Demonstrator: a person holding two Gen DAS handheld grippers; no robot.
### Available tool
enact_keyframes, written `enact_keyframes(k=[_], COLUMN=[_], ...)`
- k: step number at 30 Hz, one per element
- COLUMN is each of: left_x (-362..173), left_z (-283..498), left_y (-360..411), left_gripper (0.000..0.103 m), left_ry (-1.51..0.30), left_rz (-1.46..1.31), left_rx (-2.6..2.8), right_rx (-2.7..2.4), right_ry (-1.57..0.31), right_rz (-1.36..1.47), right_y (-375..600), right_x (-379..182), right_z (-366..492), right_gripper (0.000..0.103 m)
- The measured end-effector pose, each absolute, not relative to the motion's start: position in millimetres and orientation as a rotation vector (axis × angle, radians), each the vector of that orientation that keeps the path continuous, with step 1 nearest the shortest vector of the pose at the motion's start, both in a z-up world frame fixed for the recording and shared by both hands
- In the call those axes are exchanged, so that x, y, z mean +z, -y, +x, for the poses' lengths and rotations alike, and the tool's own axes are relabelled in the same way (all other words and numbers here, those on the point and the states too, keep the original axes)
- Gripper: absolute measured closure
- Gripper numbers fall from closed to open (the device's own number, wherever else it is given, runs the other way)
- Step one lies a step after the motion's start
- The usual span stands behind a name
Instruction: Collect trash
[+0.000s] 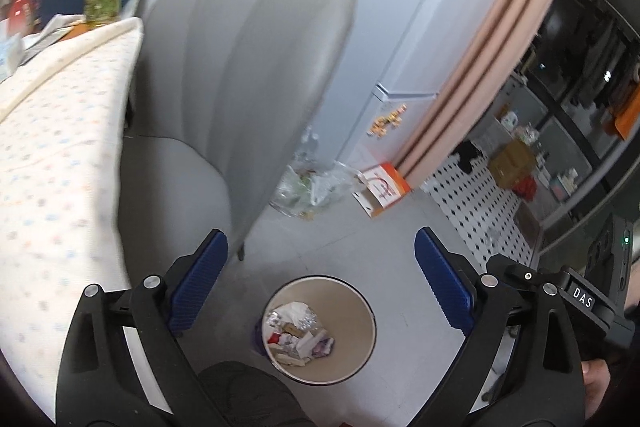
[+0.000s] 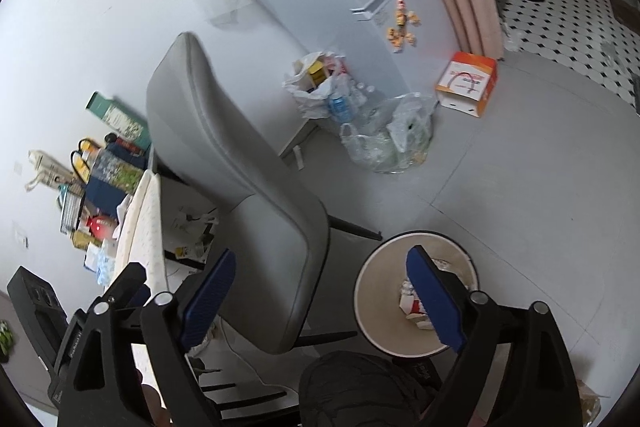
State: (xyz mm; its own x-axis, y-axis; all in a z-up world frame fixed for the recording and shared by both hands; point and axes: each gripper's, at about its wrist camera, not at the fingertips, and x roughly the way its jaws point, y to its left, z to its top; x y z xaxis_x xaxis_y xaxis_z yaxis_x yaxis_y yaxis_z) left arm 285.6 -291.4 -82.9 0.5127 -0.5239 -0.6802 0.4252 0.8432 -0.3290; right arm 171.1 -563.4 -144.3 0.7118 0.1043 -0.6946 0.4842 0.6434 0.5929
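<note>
The round bin (image 1: 320,331) stands on the grey floor (image 1: 360,239) beside the grey chair (image 1: 240,75), holding crumpled paper trash (image 1: 298,333); single pieces blur together. Both the left claw (image 1: 320,279) and right claw (image 2: 320,291) gape wide, empty. Clear bags (image 2: 384,139) sit by the wall, with open floor between them and the bin.

Between my left jaws stands the bin (image 1: 362,343), smooth and matt inside, holding crumpled paper and foil trash (image 1: 298,331). My pads (image 1: 200,283) are ribbed blue rubber on matt black plastic arms. Beyond the left pad, the chair (image 1: 240,75) looks like smooth grey leather. Ahead lie glossy clear plastic bags (image 2: 384,135).
</note>
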Motion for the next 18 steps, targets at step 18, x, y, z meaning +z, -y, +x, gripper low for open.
enact_keyframes(k=[18], left_x=[-17.6], left_z=[266.8], left_y=[115.3], left_gripper=[0.006], left_ry=[-0.715], left_rz=[-0.169], left_rx=[-0.304], right_rx=[-0.222], right_ry=[-0.732], right_rz=[0.571], right_y=[438.9], right_x=[-51.4], right_z=[216.5], right_gripper=[0.008])
